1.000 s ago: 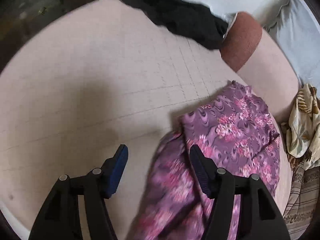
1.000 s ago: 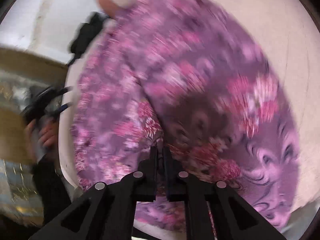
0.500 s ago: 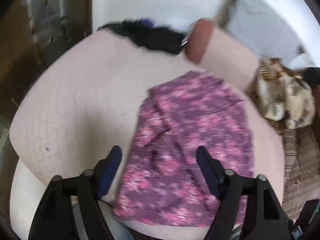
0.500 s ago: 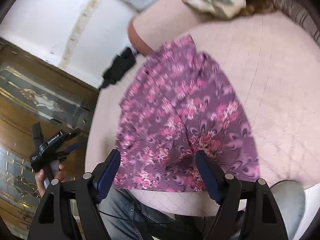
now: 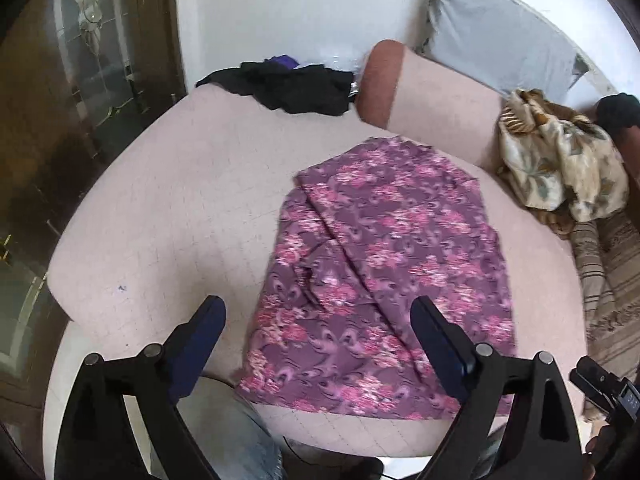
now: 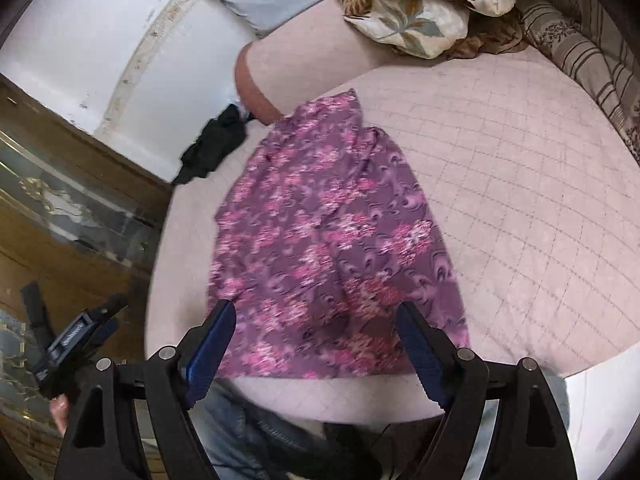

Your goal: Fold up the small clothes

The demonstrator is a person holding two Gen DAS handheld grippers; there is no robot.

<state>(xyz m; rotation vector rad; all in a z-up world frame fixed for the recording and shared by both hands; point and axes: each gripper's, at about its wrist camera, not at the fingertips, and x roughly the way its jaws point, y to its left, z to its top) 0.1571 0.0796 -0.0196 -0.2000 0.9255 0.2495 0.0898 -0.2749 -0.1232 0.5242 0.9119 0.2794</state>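
A purple garment with pink flowers lies flat on the pink quilted bed, one layer folded lengthwise over the other. Its near hem reaches the bed's front edge. My left gripper hovers above that hem; its jaws are opening and hold nothing. In the right wrist view the same garment stretches away from my right gripper, which stands open and empty above the hem. The left gripper also shows there at the lower left, in a hand.
A black garment lies at the bed's far edge beside a pink bolster. A cream floral cloth heap and a striped cover sit at the right. A grey pillow leans on the wall. Jeans-clad legs are below.
The right gripper let go of the purple fabric and opened wide. Both grippers pulled back and up from the garment, which now lies flat. The left jaws spread wider.
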